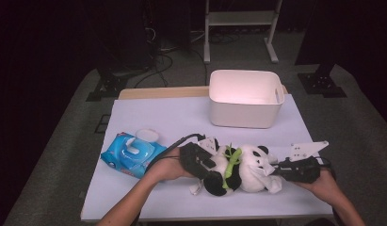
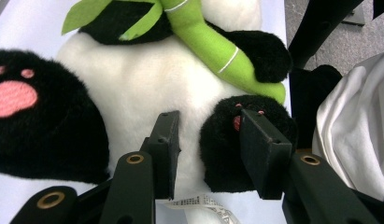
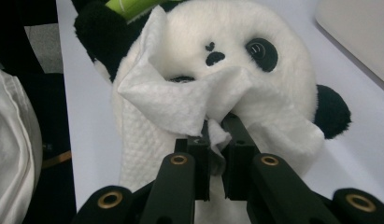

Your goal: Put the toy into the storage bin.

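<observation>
right gripper (image 3: 216, 135) pinches a white wipe (image 3: 180, 100) against the panda toy (image 1: 247, 172) (its face); left gripper (image 2: 208, 140) clamps its black paw (image 2: 222, 140).

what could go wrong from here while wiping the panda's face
1. The right hand-held gripper pinches only a small fold of the white wipe; dragging it over the plush could pull it free.
2. The left hand-held gripper has just one small black paw of the panda between its jaws, so the toy may twist or slide.
3. The wipe pack sits lid-open, so the remaining wipes may dry.
</observation>
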`<act>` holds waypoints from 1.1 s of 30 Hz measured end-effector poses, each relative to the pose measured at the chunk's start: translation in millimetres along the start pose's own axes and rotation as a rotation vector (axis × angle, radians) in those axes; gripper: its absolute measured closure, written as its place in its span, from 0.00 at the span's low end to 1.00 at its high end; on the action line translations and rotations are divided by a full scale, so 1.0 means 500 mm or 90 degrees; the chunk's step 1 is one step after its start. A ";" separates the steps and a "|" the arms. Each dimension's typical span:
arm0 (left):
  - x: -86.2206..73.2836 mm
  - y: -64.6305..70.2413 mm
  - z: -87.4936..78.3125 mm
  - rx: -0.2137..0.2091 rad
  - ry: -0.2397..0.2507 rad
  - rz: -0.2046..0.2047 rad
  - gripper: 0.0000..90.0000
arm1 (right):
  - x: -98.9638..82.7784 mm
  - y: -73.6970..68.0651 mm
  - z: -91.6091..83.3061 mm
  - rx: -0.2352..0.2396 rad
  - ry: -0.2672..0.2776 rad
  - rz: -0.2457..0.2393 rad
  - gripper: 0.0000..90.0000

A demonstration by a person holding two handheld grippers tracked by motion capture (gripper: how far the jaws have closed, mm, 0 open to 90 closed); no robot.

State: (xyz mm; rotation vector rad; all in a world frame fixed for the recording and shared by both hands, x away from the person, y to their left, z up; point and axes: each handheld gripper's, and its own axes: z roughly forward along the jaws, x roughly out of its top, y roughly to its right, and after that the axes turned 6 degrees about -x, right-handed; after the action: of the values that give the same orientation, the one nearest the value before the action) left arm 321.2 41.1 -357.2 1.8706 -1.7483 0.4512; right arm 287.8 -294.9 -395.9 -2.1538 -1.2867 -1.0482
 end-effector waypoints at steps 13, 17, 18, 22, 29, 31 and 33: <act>0.009 0.006 0.001 0.014 -0.011 0.008 0.64 | 0.077 -0.024 0.022 0.022 -0.008 -0.079 0.92; 0.005 0.004 0.003 0.006 0.000 0.007 0.65 | 0.065 -0.015 0.017 0.032 -0.002 -0.064 0.92; 0.006 0.005 0.003 0.007 -0.001 0.009 0.65 | 0.061 -0.014 0.015 0.033 0.002 -0.057 0.92; 0.009 0.006 0.002 0.014 -0.012 0.015 0.65 | 0.043 -0.007 0.007 0.030 0.008 -0.040 0.92; 0.008 0.005 0.003 0.010 -0.006 0.009 0.65 | -0.002 0.012 -0.002 0.025 -0.001 -0.005 0.92; 0.008 0.005 0.003 0.009 -0.006 0.009 0.65 | -0.016 0.017 -0.003 0.024 -0.004 0.007 0.92; 0.007 0.004 0.003 0.007 -0.005 0.010 0.65 | -0.030 0.022 -0.004 0.022 -0.006 0.019 0.92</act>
State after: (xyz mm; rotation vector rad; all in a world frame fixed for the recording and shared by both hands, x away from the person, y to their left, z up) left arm 319.4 37.4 -356.1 1.8702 -1.7705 0.4615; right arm 292.4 -309.9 -405.8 -2.1488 -1.2628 -0.9984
